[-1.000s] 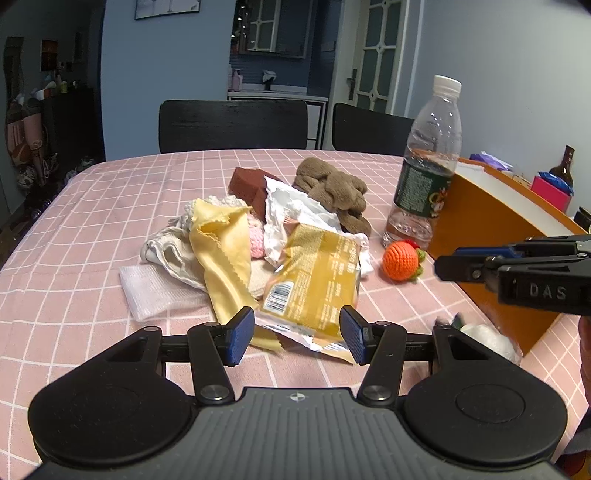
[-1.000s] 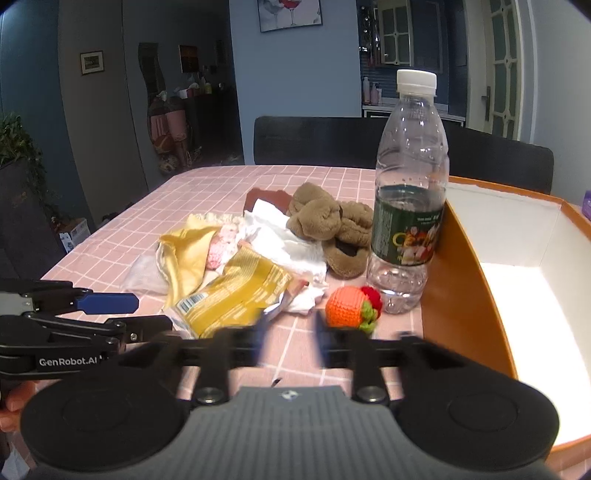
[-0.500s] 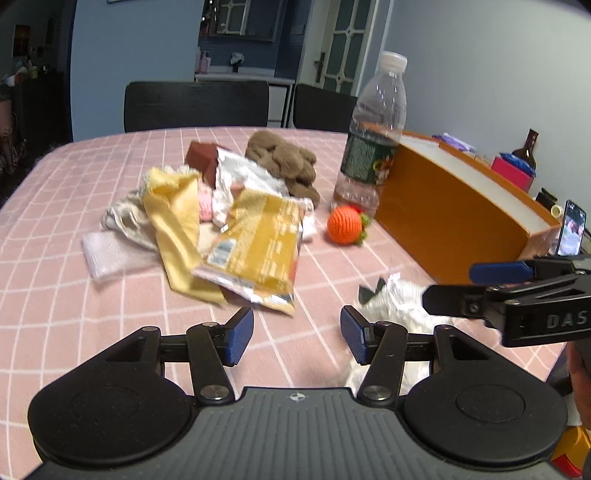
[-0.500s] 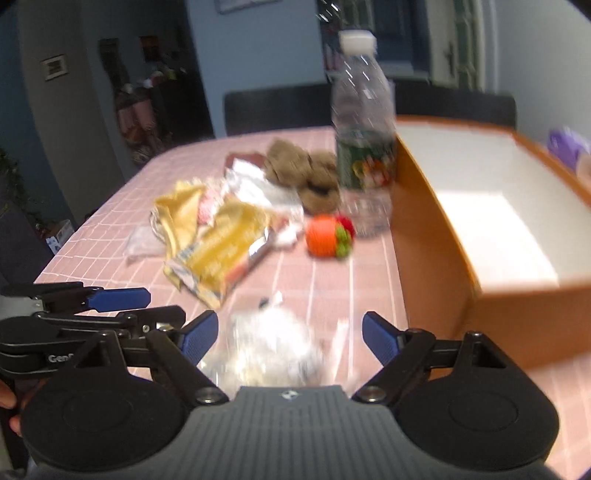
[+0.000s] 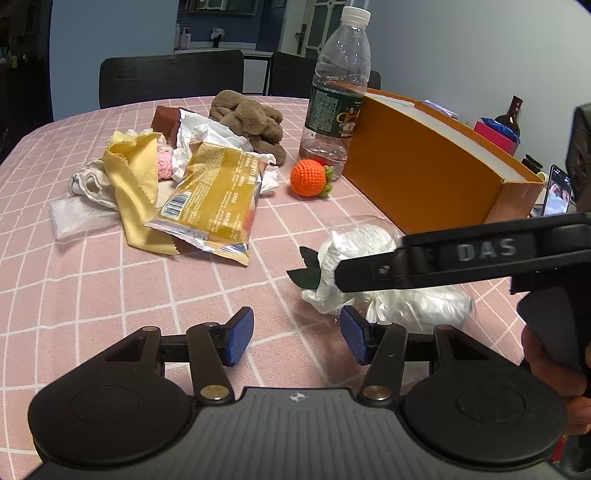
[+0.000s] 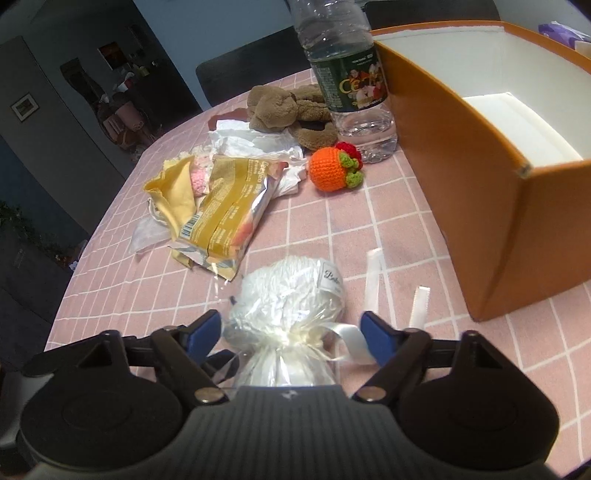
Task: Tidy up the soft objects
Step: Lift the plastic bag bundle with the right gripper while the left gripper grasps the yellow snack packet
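Left wrist view: my left gripper (image 5: 297, 334), jaws apart, empty, over the pink table (image 5: 92, 295); white wrapped bundle (image 5: 369, 254) just right, near the orange box (image 5: 424, 166).

Right wrist view: my right gripper (image 6: 291, 336), jaws apart, straddling the bundle (image 6: 291, 291), not clamped. Risk, I judge: slick wrap slipping out, or the loose ribbon (image 6: 373, 277) snagging a finger.

This is a home, in the room for eating. The bench (image 5: 74, 295) wears a pink checked cloth, and dark chairs (image 5: 170, 77) stand at its far side. Farther off are a door with glass panes (image 5: 321, 22) and a framed picture (image 6: 23, 107) on the left wall.
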A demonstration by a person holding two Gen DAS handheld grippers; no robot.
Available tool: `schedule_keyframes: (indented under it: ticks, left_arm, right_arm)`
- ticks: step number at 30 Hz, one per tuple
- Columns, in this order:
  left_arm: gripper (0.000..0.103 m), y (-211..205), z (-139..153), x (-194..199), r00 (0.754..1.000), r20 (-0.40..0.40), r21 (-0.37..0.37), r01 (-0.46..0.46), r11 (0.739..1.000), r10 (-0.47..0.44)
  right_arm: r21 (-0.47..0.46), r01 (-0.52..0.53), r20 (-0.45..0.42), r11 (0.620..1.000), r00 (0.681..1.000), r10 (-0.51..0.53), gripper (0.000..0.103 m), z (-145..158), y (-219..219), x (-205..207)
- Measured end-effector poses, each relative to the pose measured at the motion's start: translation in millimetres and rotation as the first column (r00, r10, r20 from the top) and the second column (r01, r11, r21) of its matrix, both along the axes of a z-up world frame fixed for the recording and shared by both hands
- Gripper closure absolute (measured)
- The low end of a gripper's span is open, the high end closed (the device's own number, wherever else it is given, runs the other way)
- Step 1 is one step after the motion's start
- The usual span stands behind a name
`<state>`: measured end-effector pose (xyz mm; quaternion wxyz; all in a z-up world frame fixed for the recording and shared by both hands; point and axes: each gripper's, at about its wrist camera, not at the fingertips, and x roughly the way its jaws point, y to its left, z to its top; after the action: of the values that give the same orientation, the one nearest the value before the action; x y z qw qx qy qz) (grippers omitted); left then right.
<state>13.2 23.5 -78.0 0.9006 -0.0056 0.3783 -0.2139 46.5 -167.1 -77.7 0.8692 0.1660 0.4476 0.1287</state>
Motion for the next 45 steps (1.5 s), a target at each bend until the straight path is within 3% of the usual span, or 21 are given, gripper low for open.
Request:
schedule_keyframes:
  ticks: [8, 16, 24, 34, 40, 45]
  left_arm:
    - [0.038, -0.2, 3.9, 5.7, 0.999, 0.028, 0.032, -0.023, 0.999, 0.022]
    - [0.018, 11.3, 12.5, 22.7, 0.991, 0.113, 0.069, -0.073, 0.995, 0.065]
    - [0.009, 14.6, 17.8, 49.2, 0.978, 0.195, 0.070, -0.085, 0.994, 0.070]
    - [0.007, 3.7, 1.1, 83.5, 0.985, 0.171, 0.101, -0.044, 0.994, 0.026]
    - [0.002, -4.2, -9.6, 100.4, 0.979, 0.204, 0.239, -0.079, 0.968, 0.030]
    - [0.001, -10.0, -12.5, 116.1, 0.985, 0.172, 0.227, -0.044, 0.973, 0.004]
  right_arm:
    - [-0.066, -0.048, 0.061, 0.997, 0.997, 0.052, 0.049, 2.8, 6.6, 15.7]
    - [-0.201, -0.054, 0.197, 0.978, 0.976, 0.095, 0.049, 19.4, 11.6, 41.6]
    - [-0.285, -0.051, 0.212, 0.957, 0.970, 0.115, 0.049, 4.6, 10.7, 65.1]
    - [-0.265, -0.056, 0.195, 0.963, 0.975, 0.111, 0.046, -4.3, 5.5, 76.4]
    - [-0.249, -0.064, 0.191, 0.966, 0.975, 0.114, 0.044, -5.9, 5.4, 77.4]
    - [-0.243, -0.071, 0.187, 0.967, 0.975, 0.118, 0.042, -7.8, 5.1, 78.7]
